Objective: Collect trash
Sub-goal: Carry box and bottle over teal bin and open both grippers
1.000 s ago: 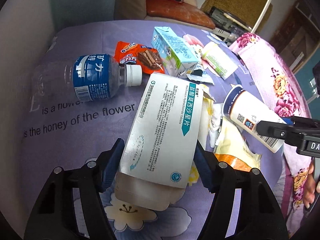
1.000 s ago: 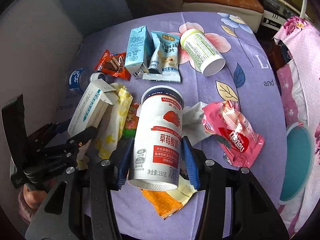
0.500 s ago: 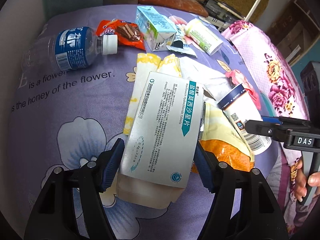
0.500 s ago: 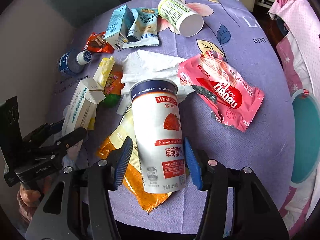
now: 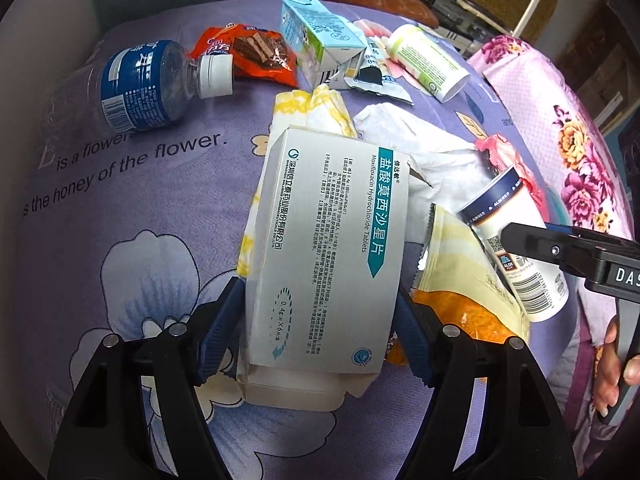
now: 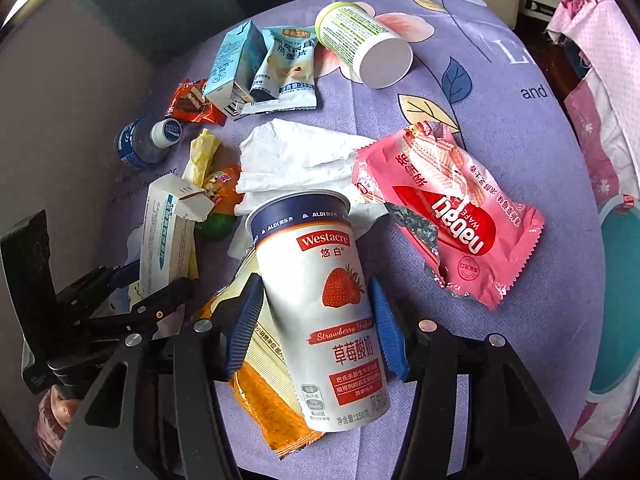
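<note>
White medicine box [image 5: 326, 256], teal stripe, flap torn open at the near end, clamped between left gripper [image 5: 316, 326] blue fingers [image 5: 219, 328], sticking out toward 12 o'clock. Strawberry yogurt cup [image 6: 324, 320], white with navy rim, clamped by right gripper [image 6: 316, 330] fingers [image 6: 386, 336], rim pointing 12. Both held above purple floral worktop [image 5: 120, 208]. Pink wafer wrapper [image 6: 444, 216] lies at 2 o'clock of cup, crumpled tissue [image 6: 300, 156] at 12.

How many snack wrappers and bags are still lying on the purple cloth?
5: a pink wafer wrapper at right, a blue-white snack bag beside the milk carton, a red wafer wrapper near the bottle, an orange bag under the yogurt cup, and a yellow wrapper. More may be hidden.
</note>
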Tool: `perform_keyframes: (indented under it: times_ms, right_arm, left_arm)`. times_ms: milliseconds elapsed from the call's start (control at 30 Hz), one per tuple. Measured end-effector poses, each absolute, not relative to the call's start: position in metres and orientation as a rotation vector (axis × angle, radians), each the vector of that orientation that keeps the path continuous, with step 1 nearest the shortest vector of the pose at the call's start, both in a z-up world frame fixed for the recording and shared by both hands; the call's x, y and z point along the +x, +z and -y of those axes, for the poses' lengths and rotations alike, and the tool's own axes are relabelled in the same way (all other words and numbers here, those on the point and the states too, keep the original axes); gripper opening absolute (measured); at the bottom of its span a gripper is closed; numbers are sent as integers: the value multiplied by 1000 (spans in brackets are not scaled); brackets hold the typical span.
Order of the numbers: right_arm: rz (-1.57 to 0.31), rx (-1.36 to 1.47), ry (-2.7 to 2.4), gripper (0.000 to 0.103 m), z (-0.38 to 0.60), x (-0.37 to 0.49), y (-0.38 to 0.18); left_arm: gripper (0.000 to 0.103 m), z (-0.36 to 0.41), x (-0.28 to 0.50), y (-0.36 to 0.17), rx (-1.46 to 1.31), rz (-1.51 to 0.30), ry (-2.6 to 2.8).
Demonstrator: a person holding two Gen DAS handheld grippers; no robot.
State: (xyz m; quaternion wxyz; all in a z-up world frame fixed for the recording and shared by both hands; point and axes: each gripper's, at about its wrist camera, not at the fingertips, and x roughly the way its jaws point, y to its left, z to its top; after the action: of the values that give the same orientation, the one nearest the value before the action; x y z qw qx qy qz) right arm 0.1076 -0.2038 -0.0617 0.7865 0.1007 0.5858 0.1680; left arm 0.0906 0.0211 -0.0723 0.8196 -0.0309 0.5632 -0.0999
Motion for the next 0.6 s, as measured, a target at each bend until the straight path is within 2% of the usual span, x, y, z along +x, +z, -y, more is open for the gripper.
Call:
perform_keyframes:
  times_ms: [67,333,600]
  right_arm:
    - [-1244,251,381,51,212,104,-56]
    - [-1122,392,413,50,261,94,-22]
    - [-1004,514,333,49,334,80,-5]
  left_arm:
    - [67,-16,89,-68,-56,-1191,-204]
    - [66,6,80,-22,-61,-1107,-209]
    - [66,84,84,8,32,-1055,-320]
